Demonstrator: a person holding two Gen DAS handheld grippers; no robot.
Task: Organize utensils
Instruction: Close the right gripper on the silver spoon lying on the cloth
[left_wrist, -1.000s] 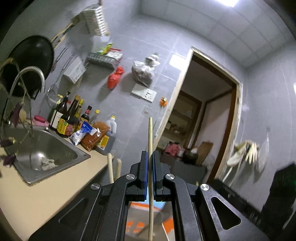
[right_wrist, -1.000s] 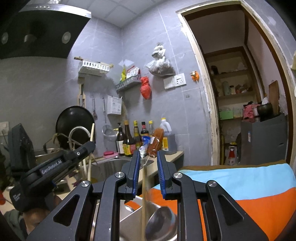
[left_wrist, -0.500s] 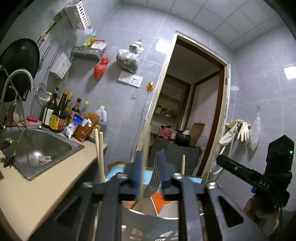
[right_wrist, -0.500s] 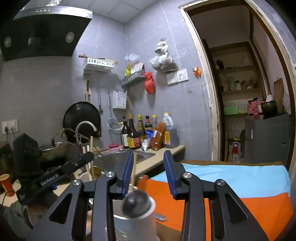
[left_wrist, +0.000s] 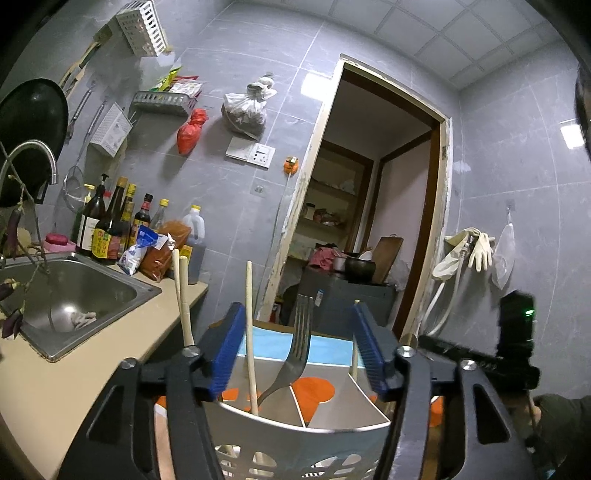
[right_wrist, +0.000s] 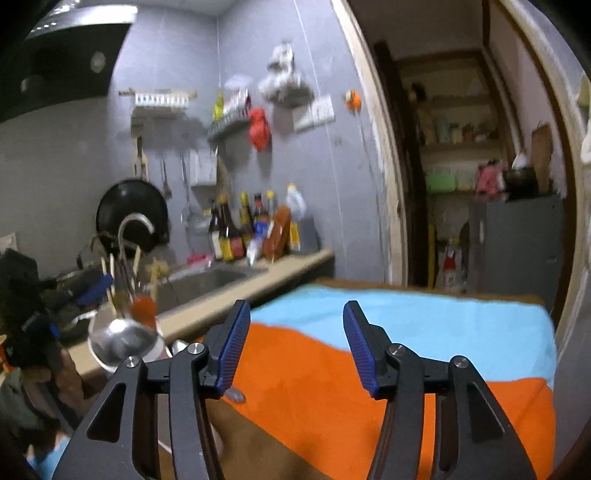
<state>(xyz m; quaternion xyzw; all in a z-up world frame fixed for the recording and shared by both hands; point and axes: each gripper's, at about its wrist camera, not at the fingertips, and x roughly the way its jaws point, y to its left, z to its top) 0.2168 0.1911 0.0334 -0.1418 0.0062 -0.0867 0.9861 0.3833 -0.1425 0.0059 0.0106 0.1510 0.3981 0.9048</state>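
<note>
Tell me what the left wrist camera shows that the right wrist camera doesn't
Only the left wrist view shows inside the utensil holder: its dividers, a fork standing tines up, and a chopstick between the left gripper's open jaws, untouched by the pads. It also shows rubber gloves hanging beside the door.

Only the right wrist view shows the range hood, a ladle bowl in the holder, and the right gripper open and empty over the orange and blue cloth.

Both show the sink, the bottles, the black wok and the doorway.
</note>
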